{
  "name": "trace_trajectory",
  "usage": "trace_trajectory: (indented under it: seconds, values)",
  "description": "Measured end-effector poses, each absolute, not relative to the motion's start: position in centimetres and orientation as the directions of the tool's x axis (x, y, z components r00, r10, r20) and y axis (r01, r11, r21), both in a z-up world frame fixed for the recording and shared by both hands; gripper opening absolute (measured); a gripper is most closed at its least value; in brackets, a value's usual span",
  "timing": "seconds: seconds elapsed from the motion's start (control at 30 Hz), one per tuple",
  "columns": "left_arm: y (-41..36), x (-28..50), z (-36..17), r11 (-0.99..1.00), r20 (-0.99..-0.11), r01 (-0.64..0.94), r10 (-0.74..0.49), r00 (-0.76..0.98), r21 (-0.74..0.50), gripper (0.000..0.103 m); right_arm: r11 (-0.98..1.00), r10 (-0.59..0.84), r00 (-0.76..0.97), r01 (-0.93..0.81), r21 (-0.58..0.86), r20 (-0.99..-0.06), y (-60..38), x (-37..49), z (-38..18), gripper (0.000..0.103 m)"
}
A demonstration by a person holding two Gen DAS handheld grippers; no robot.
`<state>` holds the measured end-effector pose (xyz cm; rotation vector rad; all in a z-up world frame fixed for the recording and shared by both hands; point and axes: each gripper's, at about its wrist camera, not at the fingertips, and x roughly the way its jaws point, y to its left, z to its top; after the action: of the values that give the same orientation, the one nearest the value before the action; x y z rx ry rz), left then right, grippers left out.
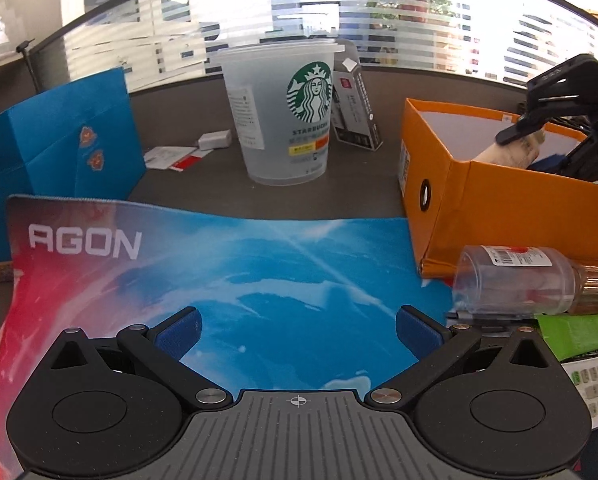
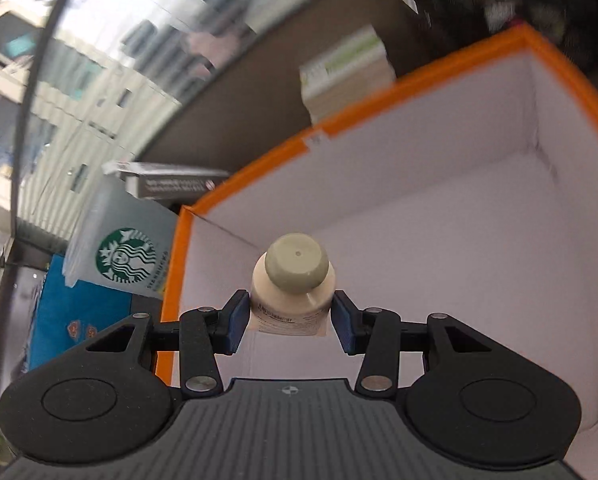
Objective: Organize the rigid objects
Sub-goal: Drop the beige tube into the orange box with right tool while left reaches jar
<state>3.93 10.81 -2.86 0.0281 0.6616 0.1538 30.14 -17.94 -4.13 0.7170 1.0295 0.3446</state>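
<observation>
Holding one bottle (image 2: pixel 293 280), one orange box (image 2: pixel 419 92)

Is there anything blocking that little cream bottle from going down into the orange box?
Nothing visible. The right gripper holds the bottle above the open orange box, whose white floor below it looks bare.

The right gripper (image 2: pixel 289 320) grips a cream bottle (image 2: pixel 293 284) over the orange box (image 2: pixel 439 216).
</observation>
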Motion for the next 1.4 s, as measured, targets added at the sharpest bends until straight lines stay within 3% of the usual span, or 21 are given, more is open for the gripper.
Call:
trace_trajectory:
  seconds: [0.13, 0.3, 0.37, 0.5, 0.63, 0.9, 1.03, 1.3, 1.4]
  values:
    - [10.8, 4.4, -2.7, 0.999, -0.604, -0.036, 0.046, 0.795, 0.029, 0.103, 0.708, 0.572, 0.462, 0.14, 0.692, -0.678, -18.4, 31.1, -4.3, 0.042]
    - [9.4, 4.7, -1.7, 0.949, -0.547, 0.306, -0.298, 0.782, -0.078, 0.103, 0.652, 0.589, 0.461, 0.214, 0.727, -0.664, -19.6, 31.3, -5.3, 0.043]
    - [8.5, 4.8, -1.3, 0.909, -0.53, 0.414, -0.377, 0.76, -0.053, 0.103, 0.635, 0.599, 0.458, 0.229, 0.738, -0.657, -19.9, 31.2, -5.6, 0.043]
    - [6.3, 5.1, -1.3, 0.84, -0.516, 0.535, -0.422, 0.745, 0.086, 0.103, 0.619, 0.603, 0.448, 0.259, 0.741, -0.66, -20.6, 31.5, -5.9, 0.043]
    - [5.4, 5.4, -1.7, 0.769, -0.515, 0.629, -0.493, 0.701, 0.119, 0.103, 0.632, 0.583, 0.434, 0.291, 0.719, -0.687, -21.1, 32.1, -6.3, 0.045]
    - [4.0, 7.1, -2.7, 0.672, -0.555, 0.71, -0.515, 0.653, 0.212, 0.103, 0.642, 0.58, 0.402, 0.309, 0.702, -0.708, -21.1, 32.3, -7.4, 0.049]
    - [4.2, 7.9, -3.2, 0.623, -0.59, 0.754, -0.536, 0.604, 0.207, 0.103, 0.626, 0.625, 0.408, 0.247, 0.74, -0.665, -20.7, 31.5, -6.2, 0.05]
    - [3.9, 9.3, -4.4, 0.571, -0.615, 0.786, -0.538, 0.577, 0.239, 0.101, 0.52, 0.749, 0.416, 0.112, 0.847, -0.515, -19.6, 29.4, -3.5, 0.063]
    - [4.0, 9.6, -5.0, 0.558, -0.623, 0.802, -0.555, 0.551, 0.212, 0.091, 0.488, 0.772, 0.422, 0.084, 0.869, -0.474, -19.9, 28.3, -2.9, 0.065]
